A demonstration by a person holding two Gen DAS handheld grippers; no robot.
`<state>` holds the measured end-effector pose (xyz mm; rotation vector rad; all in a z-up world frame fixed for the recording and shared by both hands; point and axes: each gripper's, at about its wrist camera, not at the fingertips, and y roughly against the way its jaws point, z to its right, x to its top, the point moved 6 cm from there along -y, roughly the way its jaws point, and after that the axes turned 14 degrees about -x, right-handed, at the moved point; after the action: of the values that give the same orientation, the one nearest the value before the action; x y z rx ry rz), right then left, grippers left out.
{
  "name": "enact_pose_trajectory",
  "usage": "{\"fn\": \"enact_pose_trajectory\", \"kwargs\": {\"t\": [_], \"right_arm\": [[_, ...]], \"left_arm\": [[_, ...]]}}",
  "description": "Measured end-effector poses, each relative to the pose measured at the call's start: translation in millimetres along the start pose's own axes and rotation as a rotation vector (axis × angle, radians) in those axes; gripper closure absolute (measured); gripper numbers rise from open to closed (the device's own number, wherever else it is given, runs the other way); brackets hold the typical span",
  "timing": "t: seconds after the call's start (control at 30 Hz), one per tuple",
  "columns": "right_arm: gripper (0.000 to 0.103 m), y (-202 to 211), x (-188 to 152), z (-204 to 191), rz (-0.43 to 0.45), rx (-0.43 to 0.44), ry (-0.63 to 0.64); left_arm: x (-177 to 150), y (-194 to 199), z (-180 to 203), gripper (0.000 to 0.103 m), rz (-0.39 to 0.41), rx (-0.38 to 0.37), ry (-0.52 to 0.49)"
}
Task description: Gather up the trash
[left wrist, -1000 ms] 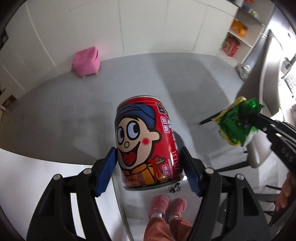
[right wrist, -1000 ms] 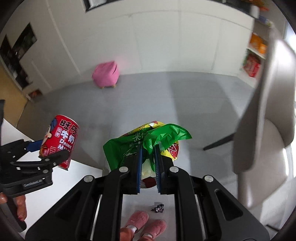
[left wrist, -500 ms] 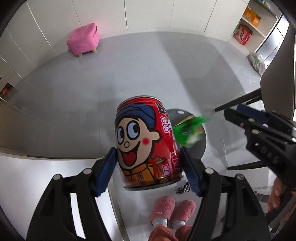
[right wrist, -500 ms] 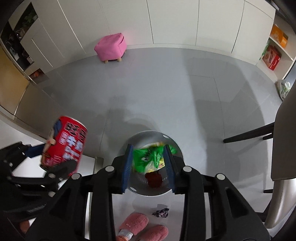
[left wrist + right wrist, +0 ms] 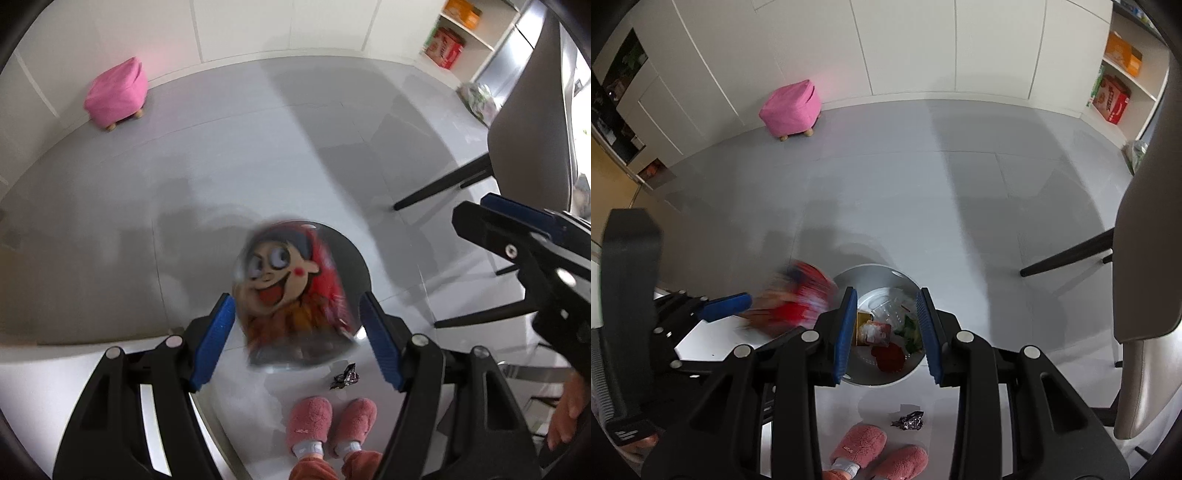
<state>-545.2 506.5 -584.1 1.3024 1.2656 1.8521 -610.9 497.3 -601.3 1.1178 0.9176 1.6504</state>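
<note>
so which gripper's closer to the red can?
Left. The left gripper has the can between its open fingers; the right gripper hangs beside it, over the bin.

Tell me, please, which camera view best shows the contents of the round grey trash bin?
The right wrist view: it looks into the round grey trash bin, showing wrappers inside. The left wrist view shows only its dark rim behind the blurred red can.

Black grippers [image 5: 886, 332], blue-padded fingers [image 5: 846, 328], silver screws; pink fluffy slippers [image 5: 860, 448].
</note>
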Motion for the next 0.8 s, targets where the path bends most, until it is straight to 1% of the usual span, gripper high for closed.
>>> {"fn": "enact_pose_trajectory", "kwargs": {"t": [0.17,0.23,0.33,0.47,0.53,0.57,0.6,0.67,0.77,0.8], "right_arm": [[0.071,10,-4,10,-0.010,-0.010,-0.032],[0.071,16,-1,14,-0.010,-0.013,-0.046],[0.071,37,2,23,-0.004,-0.022,-0.071],[0.071,75,5,40,0.005,-0.043,-0.108],[0.071,100,4,52,0.006,-0.054,-0.145],[0.068,114,2,59,0.007,-0.063,-0.165],[0.062,131,-1,69,0.011,-0.076,-0.194],[0.056,163,-9,88,0.027,-0.101,-0.253],[0.054,218,-30,123,0.045,-0.161,-0.344],[0.054,235,-38,133,0.051,-0.184,-0.373]], "left_arm": [[5,3,14,0.033,-0.021,0.005,-0.031],[6,13,20,0.033,-0.026,0.010,-0.043],[8,32,33,0.033,-0.025,0.015,-0.058],[13,68,62,0.033,-0.026,0.032,-0.125],[16,90,83,0.033,-0.020,0.039,-0.182],[17,100,94,0.033,-0.017,0.034,-0.208],[18,113,108,0.033,-0.015,0.029,-0.237],[18,133,135,0.033,-0.010,0.006,-0.284],[14,161,186,0.033,-0.020,-0.044,-0.376],[10,170,209,0.033,-0.023,-0.063,-0.428]]}}
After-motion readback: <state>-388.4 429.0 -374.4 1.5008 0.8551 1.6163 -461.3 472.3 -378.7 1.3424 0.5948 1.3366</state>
